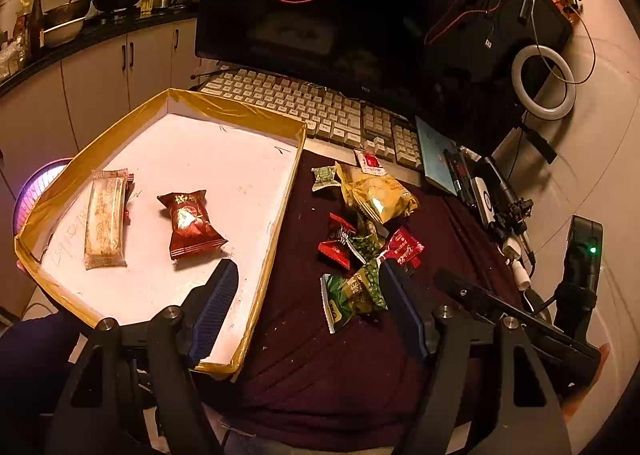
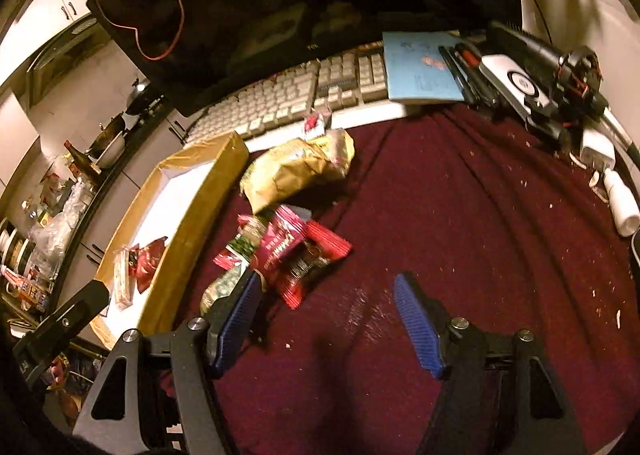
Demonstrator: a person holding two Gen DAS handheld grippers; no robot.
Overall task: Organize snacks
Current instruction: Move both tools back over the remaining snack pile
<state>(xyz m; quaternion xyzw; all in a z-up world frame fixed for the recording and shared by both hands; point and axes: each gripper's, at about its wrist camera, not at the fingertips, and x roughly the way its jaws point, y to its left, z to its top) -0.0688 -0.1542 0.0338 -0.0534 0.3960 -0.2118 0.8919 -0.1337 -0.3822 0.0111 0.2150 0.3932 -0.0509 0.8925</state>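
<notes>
Left wrist view: left gripper (image 1: pixel 308 275) hovers with jaws spread, straddling the near right wall of the yellow-taped tray (image 1: pixel 236 111), which holds a dark red packet (image 1: pixel 188 225) and a pale wafer pack (image 1: pixel 105 219). Right gripper (image 2: pixel 328 291) also spread, empty, low over maroon cloth (image 2: pixel 480 215), snack pile (image 2: pixel 280 247) just left.

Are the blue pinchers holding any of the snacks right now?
No. The left gripper and the right gripper are both open with nothing between their fingers. The snack pile lies loose on the cloth.
</notes>
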